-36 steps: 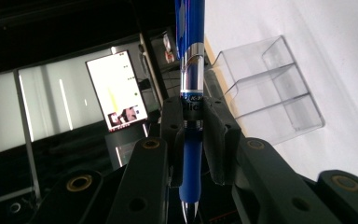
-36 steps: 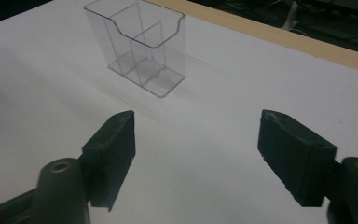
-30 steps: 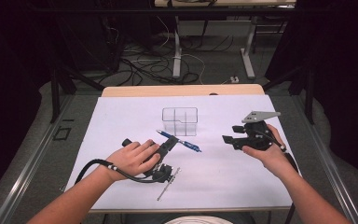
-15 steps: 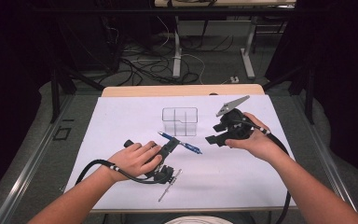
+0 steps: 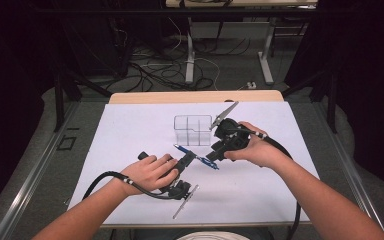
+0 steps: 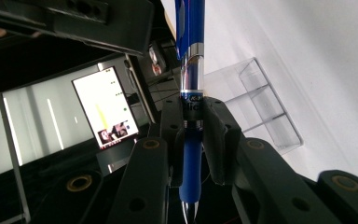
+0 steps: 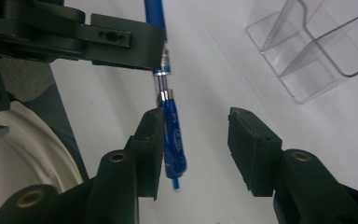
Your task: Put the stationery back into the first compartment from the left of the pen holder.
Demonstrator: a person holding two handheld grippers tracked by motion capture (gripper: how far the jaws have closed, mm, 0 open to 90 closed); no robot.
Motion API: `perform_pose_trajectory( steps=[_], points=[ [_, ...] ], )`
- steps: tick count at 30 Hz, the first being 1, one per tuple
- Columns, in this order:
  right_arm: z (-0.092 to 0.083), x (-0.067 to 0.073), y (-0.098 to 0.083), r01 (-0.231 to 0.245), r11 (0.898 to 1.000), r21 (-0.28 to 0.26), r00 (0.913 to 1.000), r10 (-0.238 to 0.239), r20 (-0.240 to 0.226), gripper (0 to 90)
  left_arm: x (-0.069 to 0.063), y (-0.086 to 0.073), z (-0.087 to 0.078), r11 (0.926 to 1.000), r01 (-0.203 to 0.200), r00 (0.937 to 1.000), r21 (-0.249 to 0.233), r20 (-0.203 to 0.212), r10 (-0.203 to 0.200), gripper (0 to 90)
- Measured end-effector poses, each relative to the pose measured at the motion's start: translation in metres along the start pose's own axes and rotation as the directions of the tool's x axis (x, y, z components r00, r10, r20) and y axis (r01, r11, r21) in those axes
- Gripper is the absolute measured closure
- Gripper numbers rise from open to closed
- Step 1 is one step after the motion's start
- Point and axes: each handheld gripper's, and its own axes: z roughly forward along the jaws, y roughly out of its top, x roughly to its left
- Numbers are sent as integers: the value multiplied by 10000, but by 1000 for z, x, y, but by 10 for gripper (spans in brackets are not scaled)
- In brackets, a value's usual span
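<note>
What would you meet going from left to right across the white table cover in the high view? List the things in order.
Left hand → left gripper clamped on the blue pen → right gripper, jaws just closing with the pen's free end between them, not yet gripped → right hand. The clear organiser lies farther back and overlaps this order.

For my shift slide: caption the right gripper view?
Right gripper, jaws closing but apart, brackets the blue pen clamped by the left gripper.

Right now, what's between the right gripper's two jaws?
In the right gripper view, the blue pen's cap end lies between the right gripper's closing jaws, beside one pad; bare white table cover shows in the rest.
</note>
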Motion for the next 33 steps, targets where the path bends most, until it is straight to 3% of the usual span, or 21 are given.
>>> perform_pose_trajectory(
  steps=[2, 4, 7, 8, 10, 14, 15, 20, 21, 24, 25, 27, 28, 29, 30, 31, 33],
  points=[
    [5, 2, 2, 62, 9997, 222, 9999, -59, -147, 578, -3, 2, 5, 9986, 175, 9975, -491, 686, -141, 790],
    [11, 5, 4, 196, 9988, 460, 9996, -188, -193, 587, -1, 3, 4, 9993, -91, 9992, -355, 394, 105, 790],
    [19, 8, 8, 317, 9964, 788, 9990, -292, -325, 622, -2, 4, 3, 9997, 107, 9991, -209, 405, -98, 790],
    [21, 9, 9, 403, 9951, 899, 9987, -373, -346, 639, 0, 5, 1, 9997, -263, 9991, 16, 318, 263, 791],
    [26, 9, 11, 492, 9928, 1091, 9984, -459, -329, 660, -1, 5, 2, 9997, -247, 9989, -72, 408, 250, 790],
    [32, 11, 15, 514, 9887, 1408, 9983, -470, -344, 708, 0, 5, 1, 9994, -340, 9993, -36, 138, 340, 790],
    [34, 10, 16, 714, 9860, 1510, 9972, -672, -327, 719, 0, 5, 0, 9994, -333, 9994, -39, 128, 334, 790],
    [40, 13, 22, 643, 9831, 1714, 9976, -589, -367, 783, -3, 3, 0, 9994, -338, 9994, -58, -58, 337, 790],
    [41, 13, 24, 716, 9820, 1748, 9971, -656, -396, 787, -2, 3, 0, 9993, -360, 9992, 31, 150, 359, 790],
    [45, 15, 27, 648, 9816, 1796, 9976, -593, -354, 790, -4, 0, -1, 9994, -319, 9994, 167, 128, 317, 789],
    [46, 15, 28, 646, 9815, 1805, 9977, -596, -330, 791, -7, -1, -1, 9992, -369, 9992, 157, -177, 371, 789],
    [49, 15, 30, 697, 9822, 1746, 9974, -652, -313, 792, -10, -3, 2, 9982, 557, 9984, -205, 92, -556, 784],
    [50, 16, 32, 667, 9828, 1725, 9976, -629, -273, 792, -10, -5, 2, 9977, 659, 9978, -129, 53, -658, 780],
    [51, 16, 34, 717, 9830, 1688, 9974, -693, -201, 793, -9, -6, 2, 9971, 668, 9976, -360, -150, -674, 776],
    [52, 15, 36, 733, 9831, 1677, 9973, -727, -100, 793, -8, -8, 0, 9963, 856, 9963, -3, 116, -856, 775],
    [53, 15, 39, 680, 9847, 1605, 9976, -695, 39, 793, -9, -9, 1, 9933, 1132, 9934, -211, 223, -1127, 758],
    [53, 14, 40, 614, 9853, 1594, 9979, -640, 109, 793, -10, -12, -1, 9896, 1439, 9889, 7, 366, -1438, 753]
  ],
)
